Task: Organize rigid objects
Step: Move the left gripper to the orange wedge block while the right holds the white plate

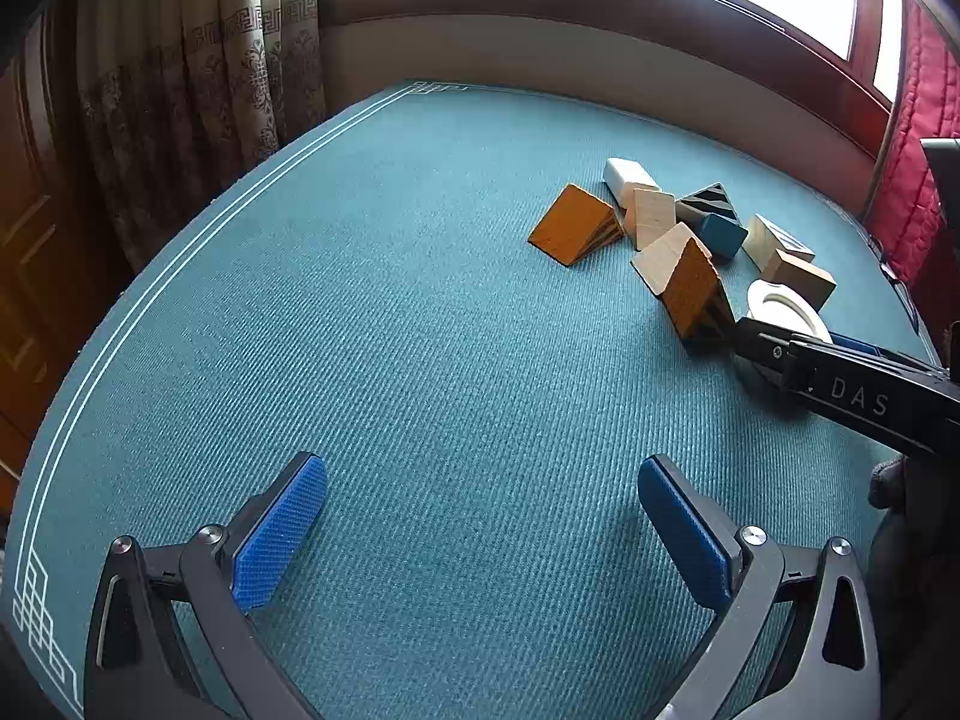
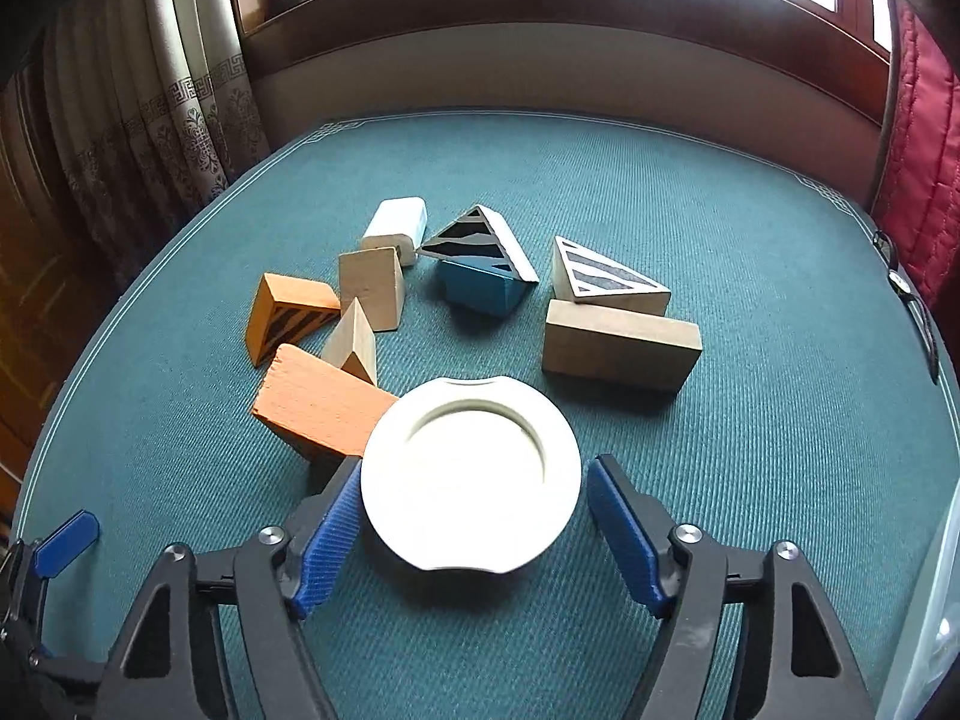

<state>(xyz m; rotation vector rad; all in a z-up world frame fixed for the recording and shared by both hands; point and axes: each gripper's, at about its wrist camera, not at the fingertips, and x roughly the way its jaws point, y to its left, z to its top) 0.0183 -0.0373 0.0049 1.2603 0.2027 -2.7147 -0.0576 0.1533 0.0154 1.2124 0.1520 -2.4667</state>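
A teal table mat (image 1: 420, 330) with a thin white border filled both views. On the left, the left gripper (image 1: 483, 525) hung over a bare stretch of mat, its blue-padded fingers spread wide with nothing between them. Toward the middle sat a loose cluster of wooden blocks: an orange wedge (image 2: 288, 315) with black stripes, a second orange block (image 2: 321, 408) lying nearer, two plain wood pieces (image 2: 372, 288) between them, and a white block (image 2: 399, 222) behind. Further right came a blue block (image 2: 480, 294), two black-striped triangles (image 2: 600, 279) and a flat tan block (image 2: 618, 345). Closest, a round white ring (image 2: 471, 474) lay flat between the fingers of the right gripper (image 2: 474, 531); the left pad (image 2: 330, 534) touched its rim, the right pad (image 2: 624, 534) stood just clear, so the claw was open and not yet clamped
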